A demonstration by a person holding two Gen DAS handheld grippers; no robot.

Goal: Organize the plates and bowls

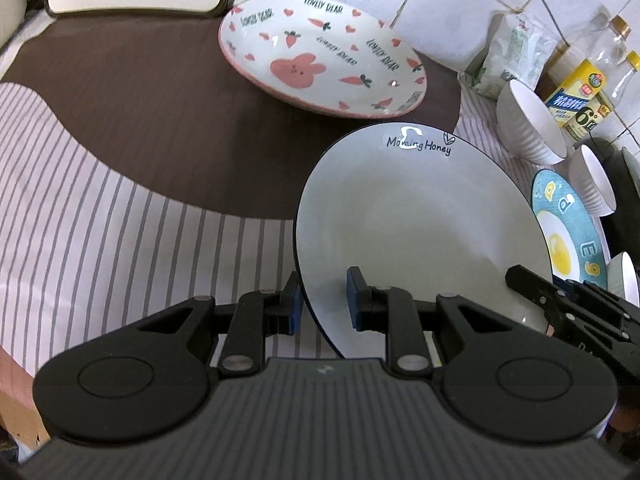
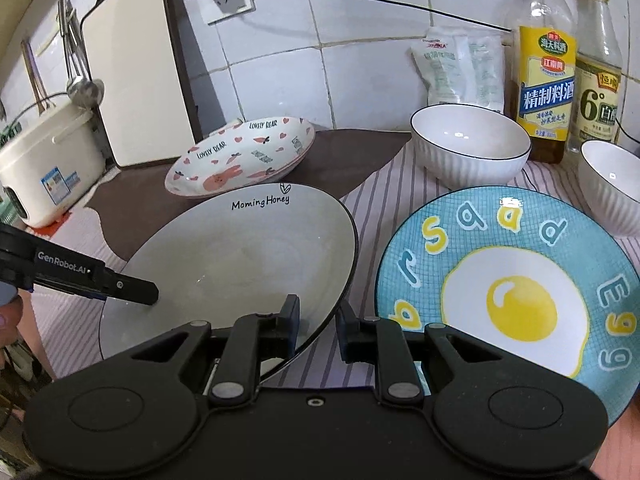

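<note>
A white plate with a dark rim and the words "Morning Honey" (image 1: 416,216) is tilted above the striped cloth; it also shows in the right wrist view (image 2: 240,256). My left gripper (image 1: 322,300) straddles its left rim, jaws a little apart. My right gripper (image 2: 318,320) straddles its right rim the same way. A pink rabbit plate (image 1: 324,60) lies beyond on the brown mat (image 2: 240,156). A blue egg plate (image 2: 512,280) lies to the right. Two white ribbed bowls (image 2: 468,144) (image 2: 612,184) stand behind it.
Two bottles (image 2: 546,68) (image 2: 598,72) and a white pouch (image 2: 460,68) stand against the tiled wall. A white cutting board (image 2: 140,64) leans at the back left, beside a white appliance (image 2: 44,164). A cable runs along the wall.
</note>
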